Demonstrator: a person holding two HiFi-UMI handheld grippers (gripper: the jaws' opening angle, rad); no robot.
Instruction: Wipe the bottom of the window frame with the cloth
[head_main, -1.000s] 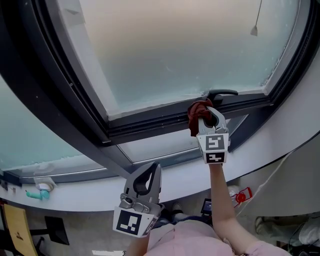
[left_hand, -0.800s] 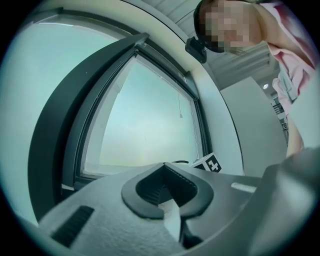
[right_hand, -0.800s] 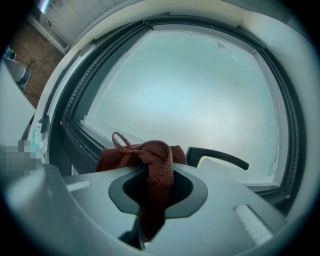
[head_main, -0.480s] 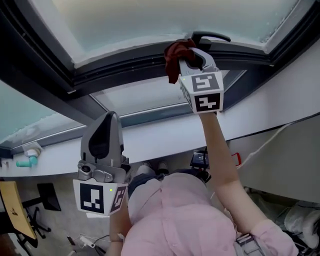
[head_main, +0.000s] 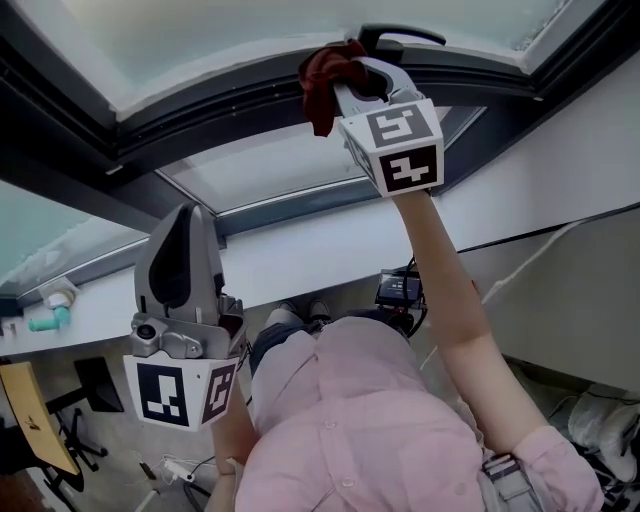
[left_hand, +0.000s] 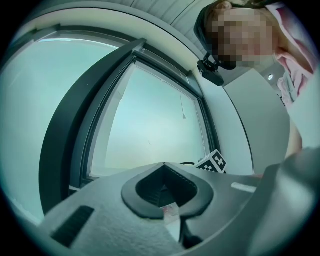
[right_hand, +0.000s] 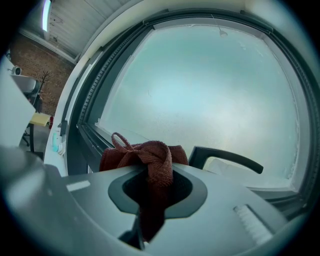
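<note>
Two grippers show, one in each hand. Far to the left of the handle (head_main: 400, 36) and well below it, a small teal thing (head_main: 45, 322) sits on the white sill (head_main: 300, 250). It is too small to tell what it is.

Closer in, but well left of the handle and lower down, the left gripper (head_main: 188, 215) is held up in front of the sill. Its jaws are pressed together with nothing between them. It touches nothing.

Just left of the handle is the red cloth (head_main: 322, 80). It is bunched up at the bottom bar of the window frame (head_main: 230, 105) and seems to touch it, though that is hard to see. Some of the cloth hangs down between the jaws.

Right below the handle is the right gripper (head_main: 350, 75), held up high on a stretched arm. Its jaws are closed tight on the cloth.

Above the handle is the pale, frosty glass (head_main: 250, 40).
</note>
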